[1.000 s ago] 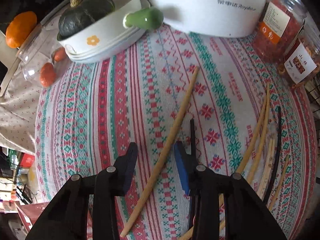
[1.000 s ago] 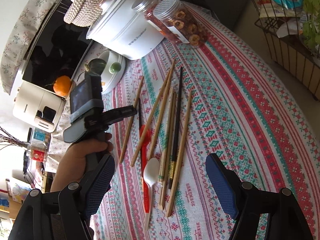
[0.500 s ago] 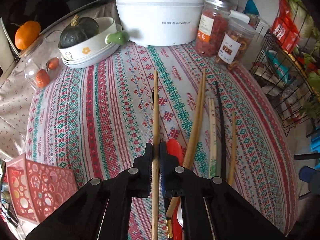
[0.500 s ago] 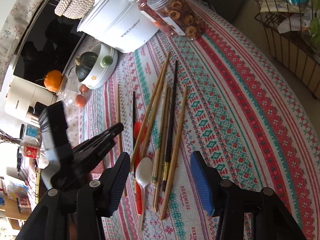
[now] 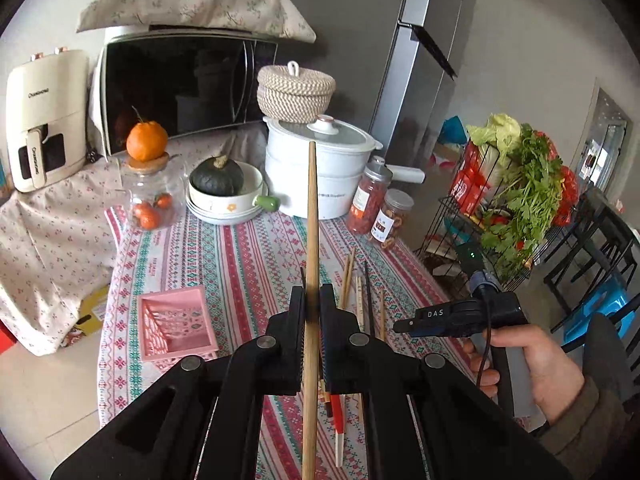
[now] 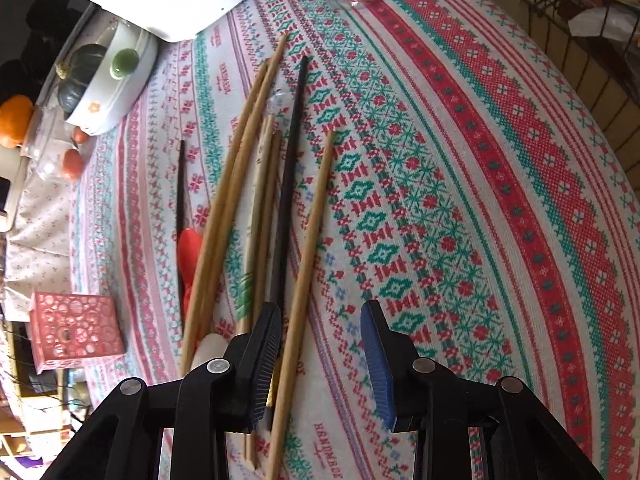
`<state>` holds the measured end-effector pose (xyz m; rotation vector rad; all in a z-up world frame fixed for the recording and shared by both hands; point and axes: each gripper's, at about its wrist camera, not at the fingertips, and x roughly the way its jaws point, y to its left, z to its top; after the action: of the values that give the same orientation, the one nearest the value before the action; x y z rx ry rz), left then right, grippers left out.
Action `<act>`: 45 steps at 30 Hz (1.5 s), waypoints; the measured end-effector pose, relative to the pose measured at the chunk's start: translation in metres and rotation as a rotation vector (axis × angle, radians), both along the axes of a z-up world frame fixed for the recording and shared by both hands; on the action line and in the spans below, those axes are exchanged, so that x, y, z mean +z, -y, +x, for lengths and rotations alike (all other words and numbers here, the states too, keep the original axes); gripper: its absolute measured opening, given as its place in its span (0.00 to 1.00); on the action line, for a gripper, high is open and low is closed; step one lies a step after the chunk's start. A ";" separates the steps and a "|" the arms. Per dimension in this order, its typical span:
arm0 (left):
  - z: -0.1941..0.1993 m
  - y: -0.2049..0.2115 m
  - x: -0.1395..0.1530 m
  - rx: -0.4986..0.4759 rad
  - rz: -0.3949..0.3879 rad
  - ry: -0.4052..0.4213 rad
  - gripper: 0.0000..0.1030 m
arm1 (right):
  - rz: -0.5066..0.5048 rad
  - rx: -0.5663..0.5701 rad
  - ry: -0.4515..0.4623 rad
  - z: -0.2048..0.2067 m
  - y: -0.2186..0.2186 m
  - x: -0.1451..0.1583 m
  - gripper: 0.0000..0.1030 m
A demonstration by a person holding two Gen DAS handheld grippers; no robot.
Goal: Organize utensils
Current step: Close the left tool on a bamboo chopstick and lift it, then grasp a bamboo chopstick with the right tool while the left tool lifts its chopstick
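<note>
Tbl w/ patterned cloth [image 6: 460, 184]: chopsticks [image 6: 224, 216], pink basket [image 6: 76, 326], white pot [image 5: 324, 172].

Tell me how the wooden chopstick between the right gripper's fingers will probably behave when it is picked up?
The chopstick looks straight and wooden, so it is probably stiff and light. It is long and thin, gripped near one end, so it may pivot or droop. The right gripper jaws are closing around it but not yet pressing; its round-looking shaft might roll on the cloth.

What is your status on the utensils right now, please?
Left tongs shut on a wooden chopstick. Right tongs closing astride another chopstick, pads not touching. Pink basket unobstructed.
</note>
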<state>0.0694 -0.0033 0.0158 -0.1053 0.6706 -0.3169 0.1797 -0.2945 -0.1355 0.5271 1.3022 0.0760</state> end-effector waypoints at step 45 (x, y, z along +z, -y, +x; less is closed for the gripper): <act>0.068 -0.112 -0.024 0.277 -0.131 0.335 0.07 | -0.153 0.169 0.891 -0.068 -0.150 0.167 0.06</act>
<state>0.1378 0.1082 -0.0084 -0.2612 0.2974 -0.1068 0.1118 -0.1445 0.0318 0.1968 0.4692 0.3114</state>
